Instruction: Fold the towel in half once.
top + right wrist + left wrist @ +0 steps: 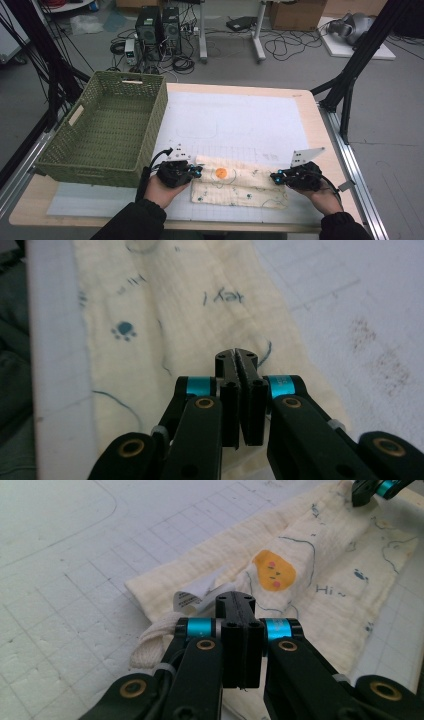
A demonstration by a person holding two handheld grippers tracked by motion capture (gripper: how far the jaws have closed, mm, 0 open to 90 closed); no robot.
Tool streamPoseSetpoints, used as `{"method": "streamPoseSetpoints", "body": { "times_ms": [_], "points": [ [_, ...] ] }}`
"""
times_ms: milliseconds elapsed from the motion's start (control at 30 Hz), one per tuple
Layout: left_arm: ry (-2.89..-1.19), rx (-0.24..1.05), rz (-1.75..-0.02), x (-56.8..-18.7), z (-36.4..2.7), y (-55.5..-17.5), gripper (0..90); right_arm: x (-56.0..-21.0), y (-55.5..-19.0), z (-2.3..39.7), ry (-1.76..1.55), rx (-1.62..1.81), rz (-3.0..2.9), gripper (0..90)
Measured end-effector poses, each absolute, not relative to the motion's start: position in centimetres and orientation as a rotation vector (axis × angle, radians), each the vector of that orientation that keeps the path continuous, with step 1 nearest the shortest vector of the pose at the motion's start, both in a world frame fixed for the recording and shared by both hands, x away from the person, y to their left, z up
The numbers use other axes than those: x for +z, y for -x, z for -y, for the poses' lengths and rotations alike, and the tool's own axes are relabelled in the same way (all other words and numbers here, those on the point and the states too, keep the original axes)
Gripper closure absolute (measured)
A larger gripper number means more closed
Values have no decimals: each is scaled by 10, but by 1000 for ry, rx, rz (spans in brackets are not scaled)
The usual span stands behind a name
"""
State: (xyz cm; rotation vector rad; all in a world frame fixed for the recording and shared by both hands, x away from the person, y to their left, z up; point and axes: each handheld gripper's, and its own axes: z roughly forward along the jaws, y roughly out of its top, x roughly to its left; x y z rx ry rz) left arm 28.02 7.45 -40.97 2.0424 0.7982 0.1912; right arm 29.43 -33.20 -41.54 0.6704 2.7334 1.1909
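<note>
A cream cloth (240, 187) with small prints and an orange round face lies folded in a long strip on the white mat near the table's front edge. My left gripper (199, 171) is at its left end. In the left gripper view its jaws (235, 600) stand closed together, with the cloth (325, 570) bunched up at their tip beside a white label. My right gripper (274, 176) is at the cloth's right end. In the right gripper view its jaws (236, 356) are pressed together low over the cloth (165, 315). The right gripper's tip (370, 490) touches the cloth's far end.
A green woven basket (150, 125) stands empty at the table's left, close behind my left hand. A white gridded mat (240, 120) covers most of the tabletop. The table's front edge runs just under both forearms. Cables and computer towers are on the floor beyond.
</note>
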Motion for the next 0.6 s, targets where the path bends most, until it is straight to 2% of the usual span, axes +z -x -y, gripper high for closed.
{"method": "streamPoseSetpoints", "body": {
  "times_ms": [67,167,233,433,600],
  "points": [
    [-2031,185,-775,-406,-77,-275,895,-407,-285,334,-619,1209,-2719,885],
    [-2013,167,-752,-400,-82,-269,806,-398,-272,338,-589,1271,-2721,880],
    [-2004,164,-742,-397,-84,-267,740,-394,-268,342,-587,1322,-2714,830],
    [-2006,196,-783,-398,-83,-274,688,-395,-274,348,-646,1360,-2688,721],
    [-2017,232,-811,-409,-77,-286,685,-405,-286,347,-727,1306,-2656,645]
  ]
}}
